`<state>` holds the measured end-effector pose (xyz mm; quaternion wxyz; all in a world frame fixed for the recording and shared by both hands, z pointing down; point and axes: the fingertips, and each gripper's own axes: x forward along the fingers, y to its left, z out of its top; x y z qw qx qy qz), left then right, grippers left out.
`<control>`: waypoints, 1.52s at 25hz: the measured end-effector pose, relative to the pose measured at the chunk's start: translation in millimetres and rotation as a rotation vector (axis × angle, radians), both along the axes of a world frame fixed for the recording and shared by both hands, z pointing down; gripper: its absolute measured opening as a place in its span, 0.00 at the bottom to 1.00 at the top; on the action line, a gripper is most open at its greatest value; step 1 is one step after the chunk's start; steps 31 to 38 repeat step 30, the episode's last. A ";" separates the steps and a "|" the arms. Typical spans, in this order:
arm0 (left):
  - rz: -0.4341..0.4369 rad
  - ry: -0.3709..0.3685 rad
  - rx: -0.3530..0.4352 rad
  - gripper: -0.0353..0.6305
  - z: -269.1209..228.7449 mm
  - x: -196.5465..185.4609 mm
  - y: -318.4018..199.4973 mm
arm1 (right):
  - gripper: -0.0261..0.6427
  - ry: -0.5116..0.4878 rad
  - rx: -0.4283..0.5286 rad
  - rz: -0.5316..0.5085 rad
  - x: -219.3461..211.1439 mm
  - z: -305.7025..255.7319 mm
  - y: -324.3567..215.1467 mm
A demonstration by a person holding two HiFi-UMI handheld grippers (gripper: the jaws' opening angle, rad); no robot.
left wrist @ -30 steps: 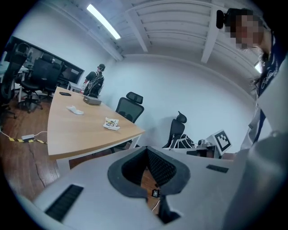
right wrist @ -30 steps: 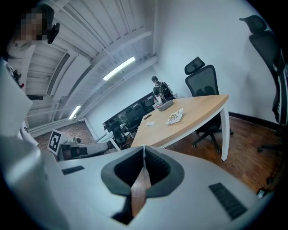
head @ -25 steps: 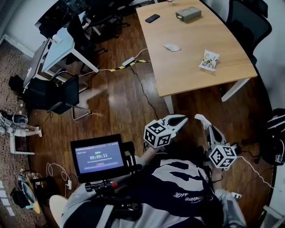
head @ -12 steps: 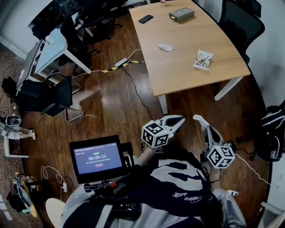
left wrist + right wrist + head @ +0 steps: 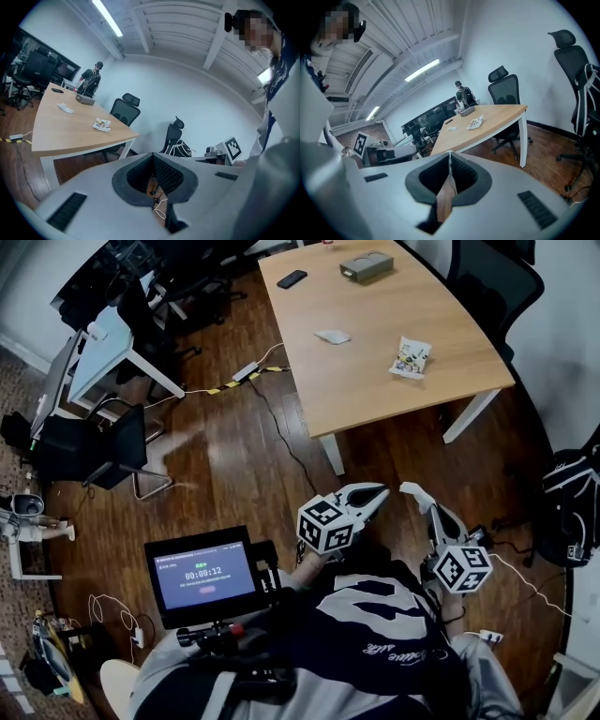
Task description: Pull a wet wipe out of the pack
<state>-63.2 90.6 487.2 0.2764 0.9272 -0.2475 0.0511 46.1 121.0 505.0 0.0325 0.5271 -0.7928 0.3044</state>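
Observation:
A wooden table (image 5: 375, 381) stands ahead of me across the wood floor. On it lie a small patterned packet (image 5: 410, 357), a grey box-shaped pack (image 5: 366, 265), a white crumpled piece (image 5: 331, 337) and a dark phone (image 5: 292, 278). I cannot tell which of the two is the wipe pack. My left gripper (image 5: 380, 491) and right gripper (image 5: 410, 489) are held out side by side over the floor, well short of the table. Both are shut with nothing in them. The packet (image 5: 101, 124) shows far off in the left gripper view, and small (image 5: 476, 123) in the right gripper view.
A cable with yellow-black tape (image 5: 246, 374) runs over the floor left of the table. A black chair (image 5: 108, 446) and a white desk (image 5: 112, 343) stand at the left, office chairs behind the table. A person (image 5: 91, 79) stands at its far end. A screen (image 5: 202, 573) hangs at my chest.
In the head view the table has slid up and to the left as I move. Both grippers stay shut, held out in front.

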 end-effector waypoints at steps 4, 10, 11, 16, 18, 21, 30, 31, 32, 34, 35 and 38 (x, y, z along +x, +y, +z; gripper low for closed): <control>0.014 -0.015 0.003 0.05 5.3 17.9 2.1 | 0.04 -0.007 -0.001 -0.005 14.7 5.0 -1.6; 0.010 -0.026 0.007 0.06 11.1 27.9 -3.6 | 0.04 -0.009 -0.003 -0.020 24.2 13.0 -7.6; 0.007 -0.026 0.008 0.05 10.0 27.0 -4.4 | 0.04 -0.008 -0.002 -0.022 23.8 12.3 -8.2; 0.002 -0.031 0.012 0.05 7.1 27.4 -7.6 | 0.04 -0.008 0.000 -0.027 25.3 9.5 -12.8; 0.005 -0.041 0.015 0.05 7.9 29.4 -8.8 | 0.04 -0.011 0.001 -0.027 27.4 9.8 -14.8; 0.006 -0.051 0.019 0.06 6.3 28.7 -8.6 | 0.04 -0.011 0.003 -0.028 27.3 7.7 -13.8; 0.011 -0.051 0.018 0.06 5.4 35.3 -11.6 | 0.04 -0.002 -0.004 -0.018 35.8 7.2 -14.7; 0.011 -0.051 0.018 0.06 5.4 35.3 -11.6 | 0.04 -0.002 -0.004 -0.018 35.8 7.2 -14.7; 0.011 -0.051 0.018 0.06 5.4 35.3 -11.6 | 0.04 -0.002 -0.004 -0.018 35.8 7.2 -14.7; 0.011 -0.051 0.018 0.06 5.4 35.3 -11.6 | 0.04 -0.002 -0.004 -0.018 35.8 7.2 -14.7; 0.011 -0.051 0.018 0.06 5.4 35.3 -11.6 | 0.04 -0.002 -0.004 -0.018 35.8 7.2 -14.7; 0.011 -0.051 0.018 0.06 5.4 35.3 -11.6 | 0.04 -0.002 -0.004 -0.018 35.8 7.2 -14.7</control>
